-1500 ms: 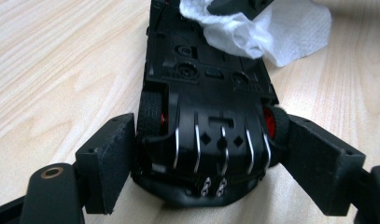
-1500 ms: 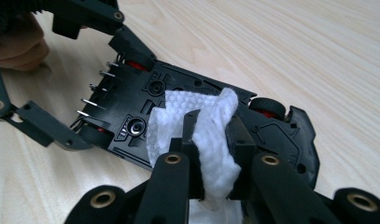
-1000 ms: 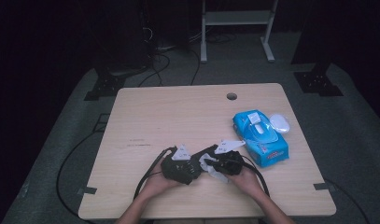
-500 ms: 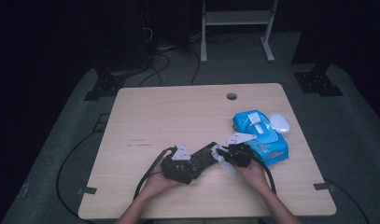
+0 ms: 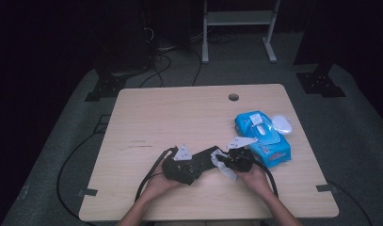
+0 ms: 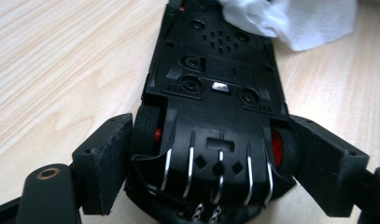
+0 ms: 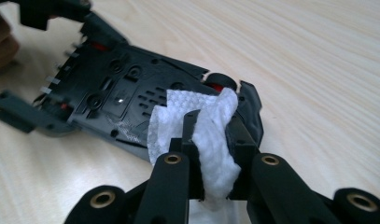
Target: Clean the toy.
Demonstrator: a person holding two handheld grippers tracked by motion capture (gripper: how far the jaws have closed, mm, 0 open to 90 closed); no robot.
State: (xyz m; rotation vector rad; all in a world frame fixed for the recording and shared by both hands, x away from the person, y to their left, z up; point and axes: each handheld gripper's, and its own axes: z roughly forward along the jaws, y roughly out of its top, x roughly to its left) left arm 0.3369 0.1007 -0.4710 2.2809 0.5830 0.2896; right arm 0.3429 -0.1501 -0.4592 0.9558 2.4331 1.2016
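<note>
Our left gripper [image 6: 211, 186] clamped the upturned car [image 6: 215, 84] lengthwise toward our right gripper [image 7: 211, 140], which pinched the wipe [image 7: 211, 135] on its far end.

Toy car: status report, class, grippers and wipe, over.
Left gripper straddles upturned toy car, jaws just widened. Right gripper shut on white wipe, against the underside. Nothing in the way.

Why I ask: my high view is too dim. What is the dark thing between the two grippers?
Observer: A black toy car, upside down, its rear wheels between the pads of the left gripper, whose jaws have just been opening a little.
Operator: And the white bit at the right gripper?
Observer: A textured wipe, pinched in the right gripper and pressed on the car's underside.
</note>
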